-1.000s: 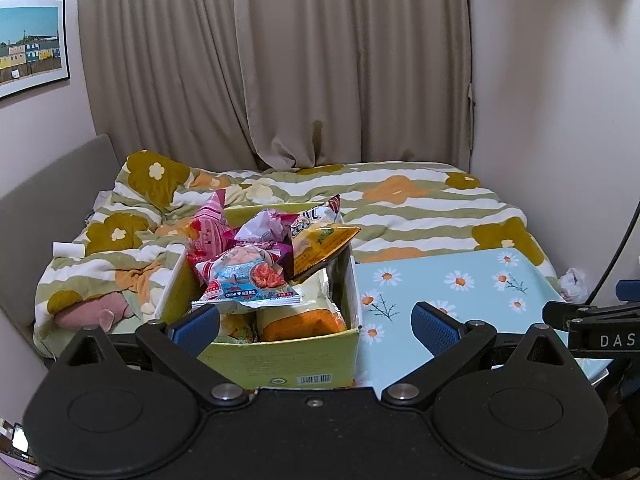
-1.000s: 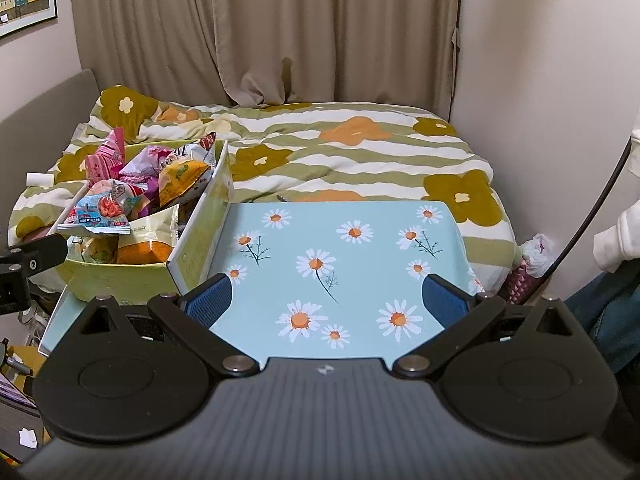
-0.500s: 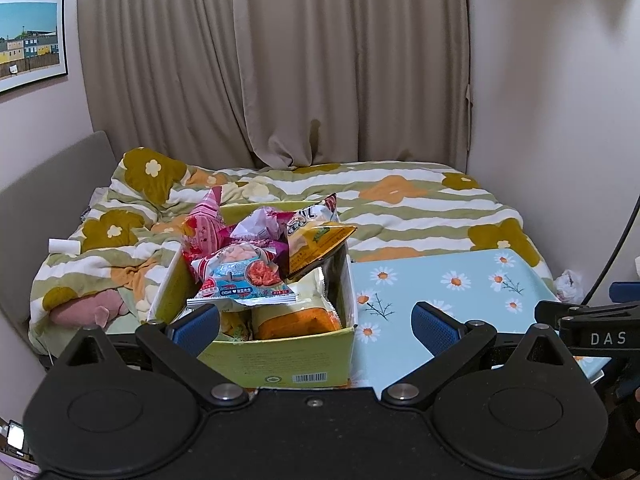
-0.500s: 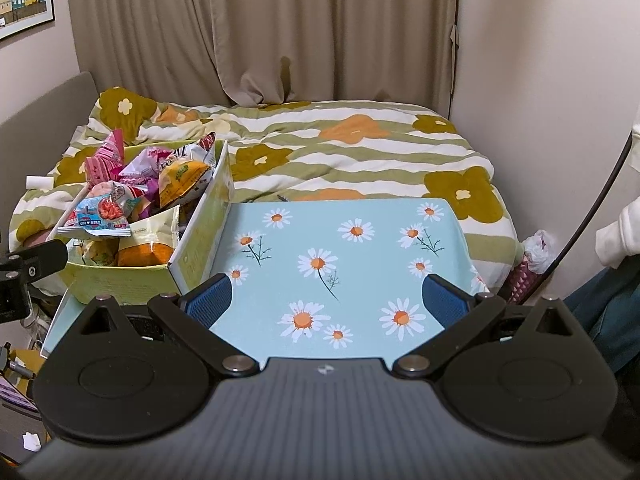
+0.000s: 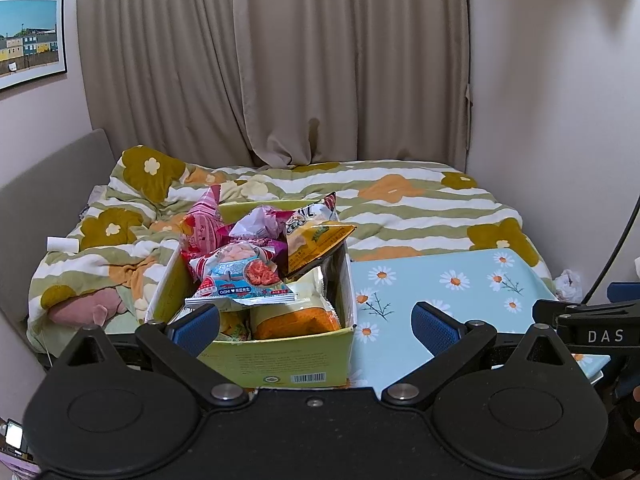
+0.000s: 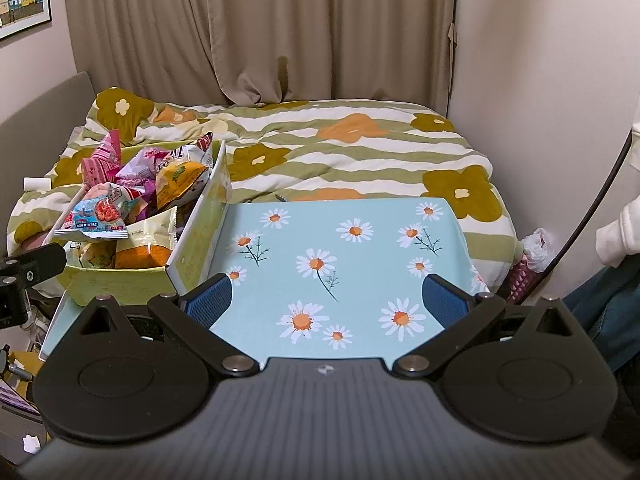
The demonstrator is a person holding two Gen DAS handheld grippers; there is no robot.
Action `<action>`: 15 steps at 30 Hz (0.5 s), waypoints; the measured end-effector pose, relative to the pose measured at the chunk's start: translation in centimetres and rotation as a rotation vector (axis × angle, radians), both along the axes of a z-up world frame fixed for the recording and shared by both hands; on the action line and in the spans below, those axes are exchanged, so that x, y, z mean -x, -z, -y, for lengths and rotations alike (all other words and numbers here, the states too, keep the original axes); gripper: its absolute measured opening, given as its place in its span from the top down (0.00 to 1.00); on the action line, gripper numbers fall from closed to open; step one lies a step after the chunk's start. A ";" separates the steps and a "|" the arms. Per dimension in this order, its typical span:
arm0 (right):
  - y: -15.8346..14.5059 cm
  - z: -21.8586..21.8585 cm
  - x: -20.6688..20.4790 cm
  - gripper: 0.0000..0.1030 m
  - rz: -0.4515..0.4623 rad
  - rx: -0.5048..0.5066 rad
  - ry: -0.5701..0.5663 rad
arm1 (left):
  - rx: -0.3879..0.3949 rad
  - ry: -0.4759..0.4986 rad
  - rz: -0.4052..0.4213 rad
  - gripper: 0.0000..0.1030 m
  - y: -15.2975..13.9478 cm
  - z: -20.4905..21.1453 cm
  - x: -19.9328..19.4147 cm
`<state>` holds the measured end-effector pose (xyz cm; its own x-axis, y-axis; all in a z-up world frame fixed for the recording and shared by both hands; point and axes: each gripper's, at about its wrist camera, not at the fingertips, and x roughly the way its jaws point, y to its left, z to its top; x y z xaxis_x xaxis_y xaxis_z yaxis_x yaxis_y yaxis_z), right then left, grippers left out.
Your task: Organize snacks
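Note:
A yellow-green cardboard box [image 5: 280,364] [image 6: 120,284] heaped with snack bags stands at the left end of a light-blue daisy-print table [image 5: 460,292] [image 6: 344,264]. On top lie a blue-and-red packet [image 5: 240,280] [image 6: 96,220], a yellow bag [image 5: 316,244] [image 6: 180,180] and a pink bag [image 5: 204,224] [image 6: 100,160]. My left gripper [image 5: 316,324] hangs open just in front of the box with nothing between its fingers. Over the bare tabletop to the right of the box, my right gripper [image 6: 328,300] is open too and holds nothing.
Behind the table is a bed with a green, white and orange flowered quilt [image 6: 352,140]. Beige curtains [image 5: 272,60] hang at the back and a wall [image 6: 540,80] stands close on the right. A person's white sleeve [image 6: 620,232] and a black cable [image 6: 596,200] are at the right edge.
Both views have drifted slightly, the box and table sitting a little lower and closer in the left wrist view. Both grippers stay open; no snack has moved.

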<state>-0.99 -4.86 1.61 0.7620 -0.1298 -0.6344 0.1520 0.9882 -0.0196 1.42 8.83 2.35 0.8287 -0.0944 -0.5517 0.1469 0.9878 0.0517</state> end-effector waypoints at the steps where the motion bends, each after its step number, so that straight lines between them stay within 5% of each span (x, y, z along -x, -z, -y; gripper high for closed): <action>1: 0.0 0.0 0.0 0.00 0.001 0.000 0.000 | 0.000 0.000 0.001 0.00 0.0 0.0 0.0; 15: 0.0 -0.1 -0.2 0.00 0.001 0.001 0.006 | 0.002 0.000 -0.005 0.00 0.0 0.0 -0.3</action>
